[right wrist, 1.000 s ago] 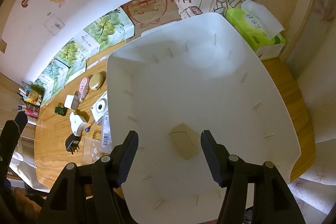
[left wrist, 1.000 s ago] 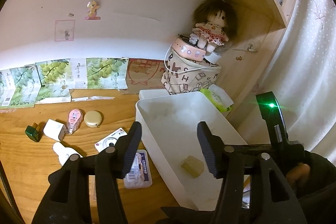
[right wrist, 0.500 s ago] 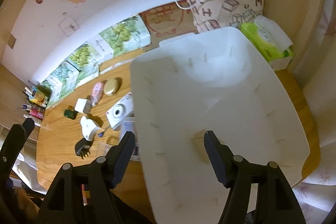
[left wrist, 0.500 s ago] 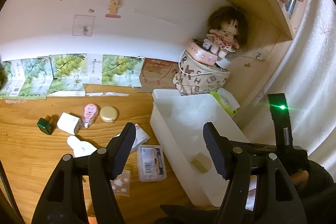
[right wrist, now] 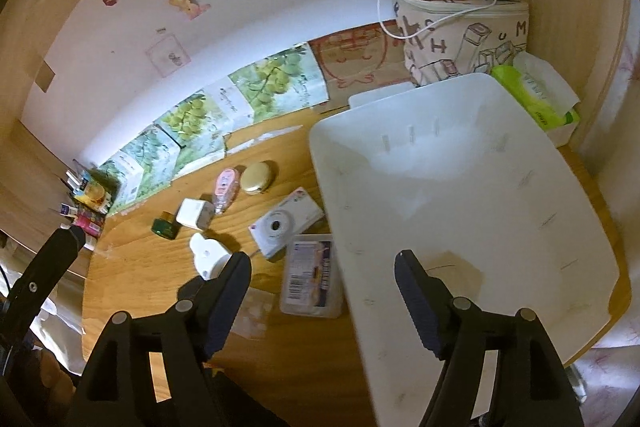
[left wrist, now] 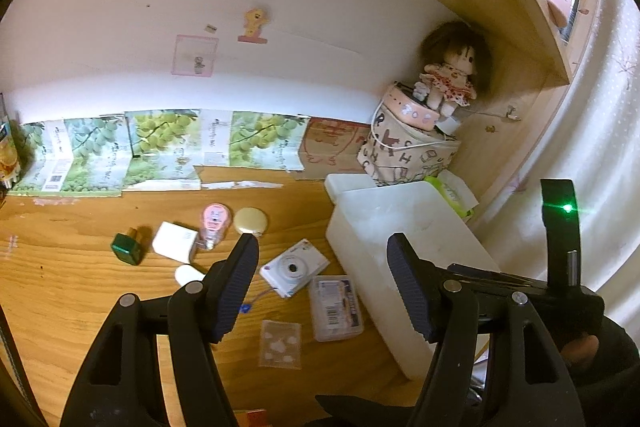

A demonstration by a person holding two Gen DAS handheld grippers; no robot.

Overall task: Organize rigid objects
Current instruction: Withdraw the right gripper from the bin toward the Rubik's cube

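A: We're over a wooden counter (right wrist: pixel 132 263) pushed against a white wall (left wrist: pixel 120 27), grape-print cartons (left wrist: pixel 160 147) lined along its foot and a curtain (left wrist: pixel 592 131) on the right.

B: Containers?

A: One white bin (right wrist: pixel 460 195) at the right end of the counter, with a single tan block (right wrist: pixel 460 273) on its floor. Behind it sits a printed fabric bag (right wrist: pixel 464 43), a doll (left wrist: pixel 452 75) perched on top.

B: And the loose pieces?

A: Beside the bin on the wood: one white camera (right wrist: pixel 286 223), one clear labelled case (right wrist: pixel 310 275), one gold compact (right wrist: pixel 258 177), one pink tape dispenser (right wrist: pixel 226 185), one white cube charger (right wrist: pixel 194 215), one green bottle (right wrist: pixel 164 225), one white plug (right wrist: pixel 208 253), one small clear bag (left wrist: pixel 280 345).

B: The claws?

A: Left claw (left wrist: pixel 320 279) stands apart, empty, above the camera and case. Right claw (right wrist: pixel 322 297) has just been opening, nothing between its jaws, straddling the bin's near wall.
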